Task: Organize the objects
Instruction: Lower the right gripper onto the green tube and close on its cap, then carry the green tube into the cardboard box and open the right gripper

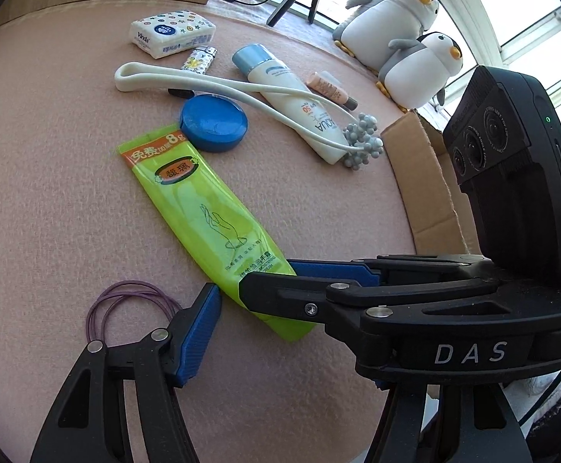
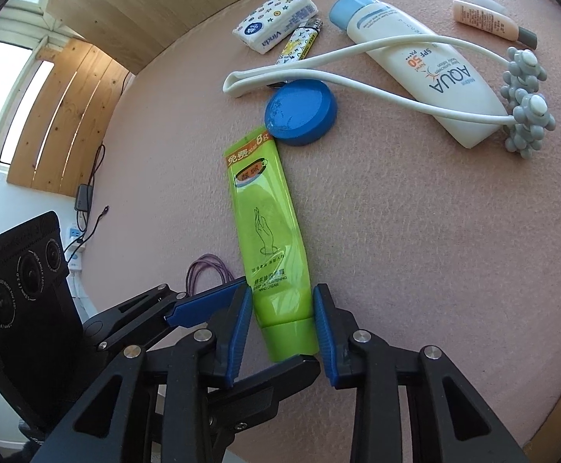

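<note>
A green hand cream tube (image 2: pixel 268 231) lies on the pink felt table (image 2: pixel 415 250), cap end towards me. My right gripper (image 2: pixel 282 324) has its blue pads (image 2: pixel 324 332) pressed against both sides of the cap end. In the left wrist view the green tube (image 1: pixel 203 212) runs diagonally and the right gripper (image 1: pixel 268 276) reaches in from the right across its cap end. My left gripper (image 1: pixel 288 324) stands wide open around the same end. Its left finger (image 1: pixel 199 332) is apart from the tube and its other finger is hidden behind the right gripper.
Beyond the tube lie a blue round tin (image 1: pixel 214 123), a white massage roller (image 1: pixel 218 88), a sunscreen tube (image 1: pixel 295 96), a tissue pack (image 1: pixel 172 32), a lighter (image 1: pixel 199 59) and a small pink tube (image 1: pixel 330 88). Purple hair ties (image 1: pixel 126 308) lie near left. A cardboard box (image 1: pixel 427 193) and plush penguins (image 1: pixel 396 11) stand right.
</note>
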Motion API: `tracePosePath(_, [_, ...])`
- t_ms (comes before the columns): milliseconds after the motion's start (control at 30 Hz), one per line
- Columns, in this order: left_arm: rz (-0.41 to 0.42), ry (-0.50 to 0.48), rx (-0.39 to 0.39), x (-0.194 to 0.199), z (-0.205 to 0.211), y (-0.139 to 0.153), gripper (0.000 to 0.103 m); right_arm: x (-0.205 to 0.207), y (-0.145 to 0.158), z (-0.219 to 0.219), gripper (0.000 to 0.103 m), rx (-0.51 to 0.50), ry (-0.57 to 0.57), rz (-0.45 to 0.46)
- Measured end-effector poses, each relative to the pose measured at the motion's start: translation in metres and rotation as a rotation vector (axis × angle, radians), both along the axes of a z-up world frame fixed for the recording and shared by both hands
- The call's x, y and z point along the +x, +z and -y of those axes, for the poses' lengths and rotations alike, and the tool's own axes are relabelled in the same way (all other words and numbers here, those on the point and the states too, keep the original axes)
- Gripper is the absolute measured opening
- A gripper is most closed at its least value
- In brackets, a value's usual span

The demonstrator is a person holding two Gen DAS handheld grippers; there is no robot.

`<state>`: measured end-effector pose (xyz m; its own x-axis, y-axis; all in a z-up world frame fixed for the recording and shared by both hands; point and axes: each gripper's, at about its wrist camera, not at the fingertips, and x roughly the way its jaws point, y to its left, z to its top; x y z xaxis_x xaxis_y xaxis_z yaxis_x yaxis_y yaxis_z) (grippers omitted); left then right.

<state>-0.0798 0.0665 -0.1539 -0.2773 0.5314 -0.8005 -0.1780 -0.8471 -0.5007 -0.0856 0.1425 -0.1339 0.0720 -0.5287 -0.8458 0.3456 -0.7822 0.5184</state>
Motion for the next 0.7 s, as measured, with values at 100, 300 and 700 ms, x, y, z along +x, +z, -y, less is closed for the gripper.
tracePosePath(100, [-0.005,-0.001,0.005,0.004,0.001,0.003,0.067,0.004,0.003,0.003,0.030,-0.003,-0.001,-0.013])
tracePosePath(300, [-0.014,-0.022,0.007,0.012,-0.001,0.007,0.066,0.013,0.006,-0.002,0.029,-0.012,-0.006,-0.011])
tracePosePath(700, [-0.017,-0.073,0.010,0.027,-0.016,0.011,0.065,0.030,0.015,-0.026,0.029,-0.010,-0.029,-0.032])
